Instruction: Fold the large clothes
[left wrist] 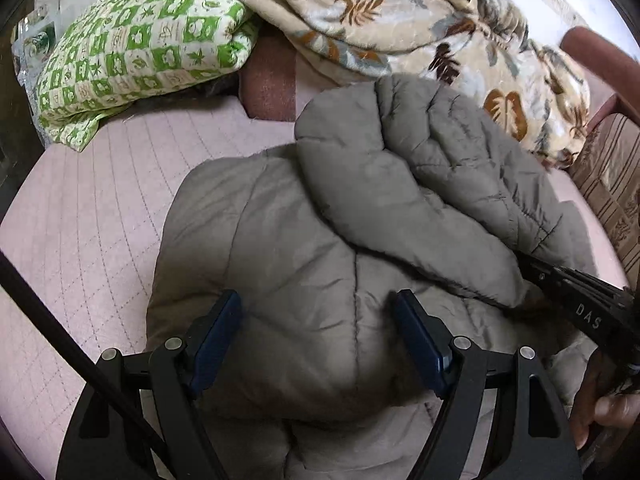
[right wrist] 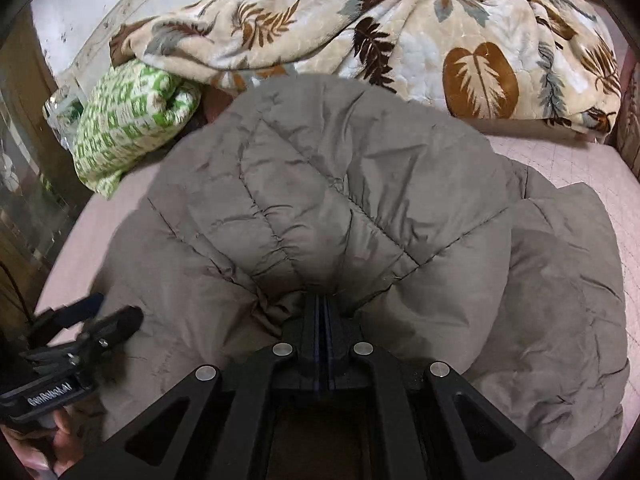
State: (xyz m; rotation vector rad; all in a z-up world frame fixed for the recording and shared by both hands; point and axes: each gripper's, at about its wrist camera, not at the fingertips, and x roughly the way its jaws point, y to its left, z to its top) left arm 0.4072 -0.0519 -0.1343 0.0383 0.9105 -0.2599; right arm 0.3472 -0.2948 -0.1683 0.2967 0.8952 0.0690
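Observation:
A grey quilted puffer jacket [left wrist: 320,240] lies on the pink bedsheet [left wrist: 100,200], with one part folded over its body. My left gripper [left wrist: 318,320] is open just above the jacket's near end, blue pads [left wrist: 216,336] wide apart and nothing pinched between them. My right gripper [right wrist: 320,304] is shut on a gathered edge of the folded-over part of the jacket [right wrist: 320,184]. In the left wrist view it comes in from the right [left wrist: 532,272] under that fold. The left gripper [right wrist: 100,316] also shows at the right wrist view's lower left, over the jacket's edge.
A leaf-patterned beige blanket [right wrist: 400,40] is piled along the far side of the bed. A green-and-white checked quilt [left wrist: 136,52] lies at the far left, beside a brown cushion [left wrist: 268,88]. A striped brown surface [left wrist: 612,176] borders the right. A hand [left wrist: 608,412] holds the right gripper.

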